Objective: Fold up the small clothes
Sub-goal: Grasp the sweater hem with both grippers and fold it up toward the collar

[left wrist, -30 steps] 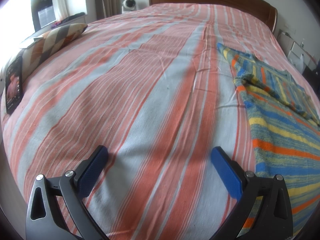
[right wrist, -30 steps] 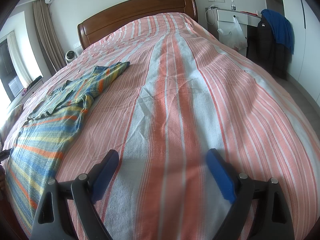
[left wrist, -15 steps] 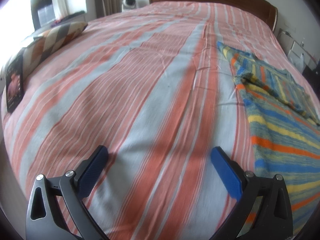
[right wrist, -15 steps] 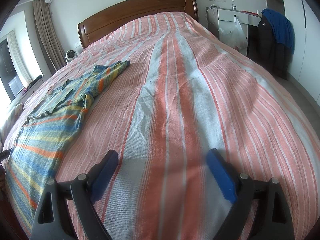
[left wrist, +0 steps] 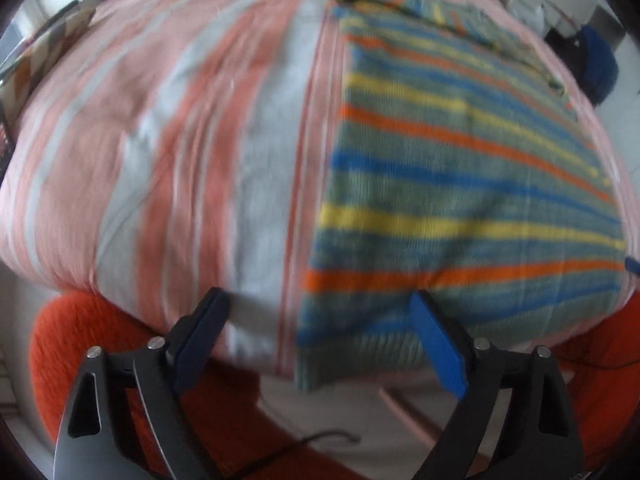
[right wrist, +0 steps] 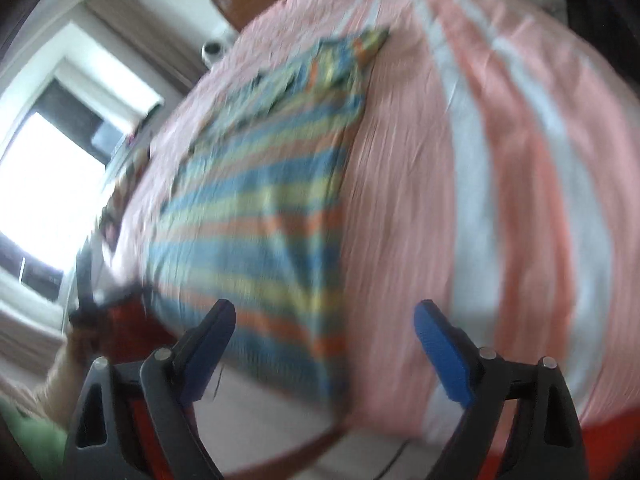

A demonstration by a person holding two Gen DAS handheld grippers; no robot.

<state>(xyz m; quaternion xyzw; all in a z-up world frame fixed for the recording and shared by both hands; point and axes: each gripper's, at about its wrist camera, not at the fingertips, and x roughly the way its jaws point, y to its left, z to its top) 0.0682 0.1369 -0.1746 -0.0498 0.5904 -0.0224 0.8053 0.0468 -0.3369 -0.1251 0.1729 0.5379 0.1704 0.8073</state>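
The left tool (left wrist: pixel 320 344) has its two blue-padded fingers (left wrist: pixel 436 344) spread wide apart, with nothing between them. It hangs just off the foot edge of the bed, over the near left corner of a striped knit sweater (left wrist: pixel 460 184). The right tool (right wrist: pixel 326 354) is likewise wide apart and empty, with the sweater's near right corner showing between its fingers. Each tool has black angular arms with small silver pins and flat, ribbed blue pads.

The sweater lies spread flat on the bed, its lower hem at the foot edge, where the ribbed grey-green band droops a little over the side. Its body is a mottled grey-green knit crossed by bands of orange, blue and yellow. Farther up, toward the headboard, the fabric bunches into loose folds; both views are blurred there, so the shape of the sleeves or neck is hard to read.

The bedspread (left wrist: pixel 200 140) beneath it is a woven cloth in broad salmon-pink and pale grey-white stripes running the length of the bed, lightly wrinkled. In the right wrist view a brown wooden headboard (right wrist: pixel 236 4) stands at the far end and a bright window (right wrist: pixel 52 184) lies to the left. Orange-red fabric (left wrist: pixel 80 344) shows below the bed edge in the left wrist view.
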